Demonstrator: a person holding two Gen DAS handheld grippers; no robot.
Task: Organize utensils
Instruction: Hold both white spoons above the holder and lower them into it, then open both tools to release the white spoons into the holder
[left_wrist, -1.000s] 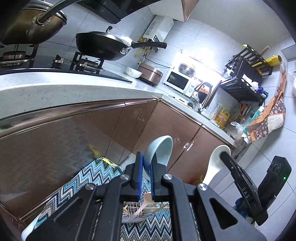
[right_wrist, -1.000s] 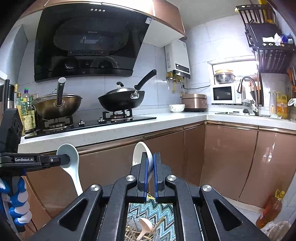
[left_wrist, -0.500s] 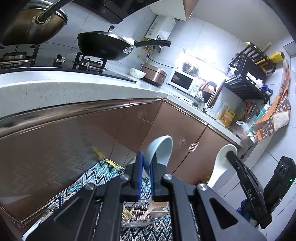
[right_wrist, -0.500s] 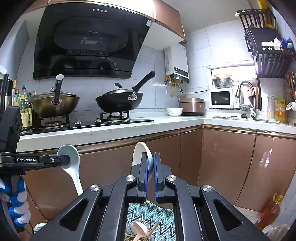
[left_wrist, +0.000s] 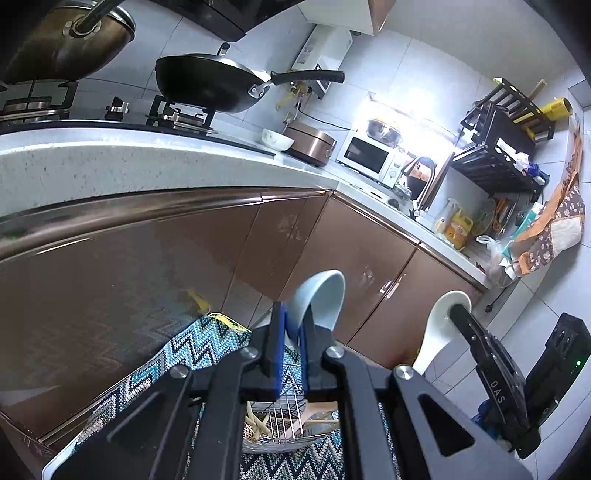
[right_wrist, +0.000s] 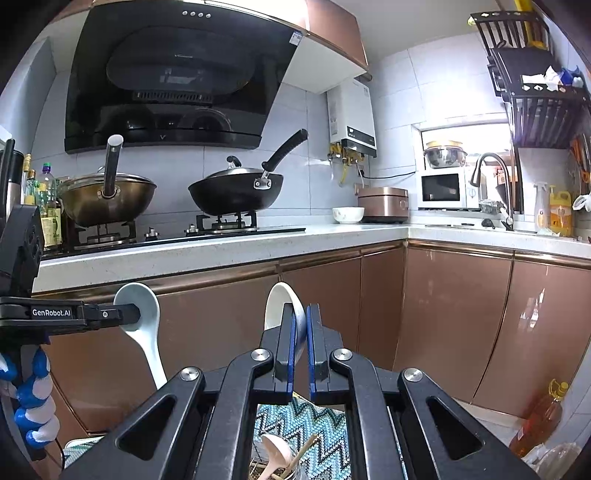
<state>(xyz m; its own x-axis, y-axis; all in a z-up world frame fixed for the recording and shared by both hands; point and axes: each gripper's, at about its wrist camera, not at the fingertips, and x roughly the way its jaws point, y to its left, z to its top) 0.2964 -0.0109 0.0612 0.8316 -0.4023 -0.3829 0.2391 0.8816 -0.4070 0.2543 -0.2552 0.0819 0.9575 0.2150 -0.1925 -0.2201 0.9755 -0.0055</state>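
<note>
Two grippers are each clamping a ceramic spoon. The left gripper (left_wrist: 291, 350) is tilting downward, its blue pads pinching the pale blue spoon (left_wrist: 321, 299) with the bowl rising above the jaws. The right gripper (right_wrist: 301, 350) is pointing nearly level at the cabinets (right_wrist: 443, 306), its jaws pressing the white spoon (right_wrist: 282, 308), bowl upward. Both are hanging side by side in mid-air, apart from each other. Below them a wire basket (left_wrist: 291, 424) holding wooden utensils is sitting on a zigzag mat (left_wrist: 192, 354) on the floor. Beyond, a black wok (right_wrist: 236, 188) is resting on the stove (right_wrist: 218, 227).
</note>
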